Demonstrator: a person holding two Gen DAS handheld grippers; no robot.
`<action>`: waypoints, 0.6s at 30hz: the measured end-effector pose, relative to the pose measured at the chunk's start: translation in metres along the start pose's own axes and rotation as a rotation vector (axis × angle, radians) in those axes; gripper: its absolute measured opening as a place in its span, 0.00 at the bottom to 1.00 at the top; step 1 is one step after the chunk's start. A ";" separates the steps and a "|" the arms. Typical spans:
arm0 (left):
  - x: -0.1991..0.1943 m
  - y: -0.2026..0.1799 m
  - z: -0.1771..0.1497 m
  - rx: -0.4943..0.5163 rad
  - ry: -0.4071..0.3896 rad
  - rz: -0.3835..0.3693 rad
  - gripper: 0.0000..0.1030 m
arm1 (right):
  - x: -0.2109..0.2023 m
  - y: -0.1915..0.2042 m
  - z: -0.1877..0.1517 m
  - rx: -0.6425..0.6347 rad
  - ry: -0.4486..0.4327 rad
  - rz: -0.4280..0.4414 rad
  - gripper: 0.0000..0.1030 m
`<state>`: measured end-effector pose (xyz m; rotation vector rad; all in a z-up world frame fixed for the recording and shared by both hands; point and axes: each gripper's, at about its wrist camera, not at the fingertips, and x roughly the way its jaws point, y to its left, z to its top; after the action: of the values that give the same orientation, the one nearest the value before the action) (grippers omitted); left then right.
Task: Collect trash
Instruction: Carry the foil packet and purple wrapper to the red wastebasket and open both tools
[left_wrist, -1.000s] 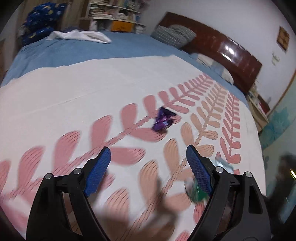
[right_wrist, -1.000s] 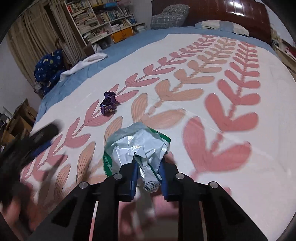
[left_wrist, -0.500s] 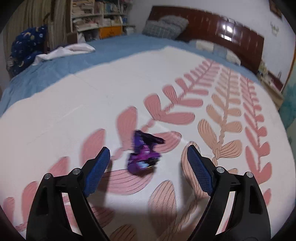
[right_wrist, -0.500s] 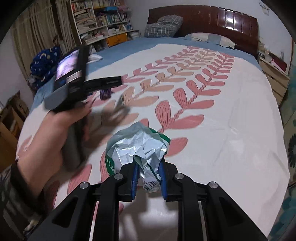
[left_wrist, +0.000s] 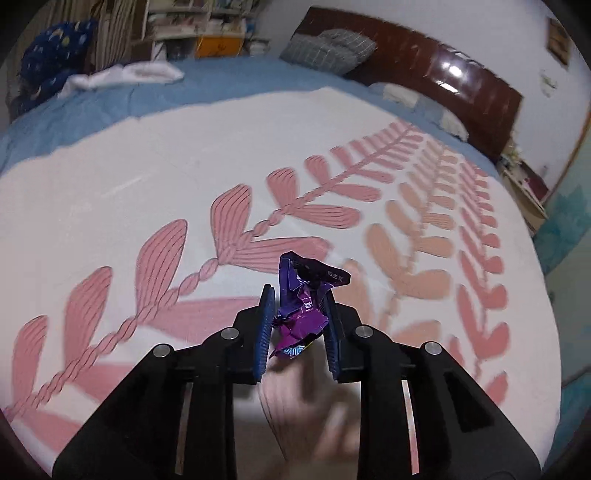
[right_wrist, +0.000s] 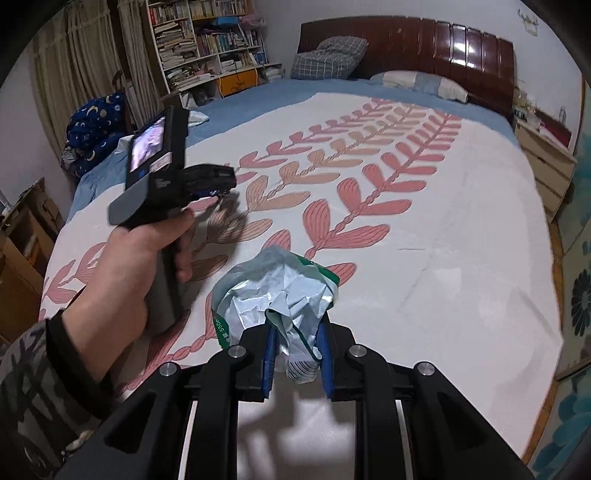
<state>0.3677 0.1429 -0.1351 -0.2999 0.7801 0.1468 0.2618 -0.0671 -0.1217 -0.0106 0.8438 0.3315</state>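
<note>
1. A home bedroom is shown: a bed (right_wrist: 461, 229) with a wooden headboard (right_wrist: 424, 48) and pillows (right_wrist: 328, 59).
2. Crammed bookshelves (right_wrist: 207, 40), curtains (right_wrist: 74, 74) and a bedside cabinet (right_wrist: 546, 170) are seen around it.

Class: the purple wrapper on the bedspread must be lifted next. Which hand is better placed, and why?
Left. The left gripper has just been closing, its pads on the purple wrapper. The right gripper already holds a silver-and-green wrapper.

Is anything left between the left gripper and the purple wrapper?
Nothing visible. The purple wrapper already sits between the left gripper's pads, whose jaws have just been closing onto it. No bin is in view.
</note>
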 end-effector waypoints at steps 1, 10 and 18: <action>-0.016 -0.008 -0.005 0.026 -0.024 -0.003 0.23 | -0.005 -0.001 0.000 0.005 -0.005 0.003 0.20; -0.126 -0.053 -0.015 0.175 -0.131 -0.029 0.23 | -0.076 -0.014 -0.012 0.047 -0.072 -0.013 0.20; -0.229 -0.065 -0.058 0.192 -0.211 -0.048 0.23 | -0.152 -0.022 -0.042 0.094 -0.123 -0.039 0.20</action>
<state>0.1833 0.0580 0.0021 -0.1180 0.5727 0.0562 0.1438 -0.1373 -0.0407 0.0801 0.7356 0.2526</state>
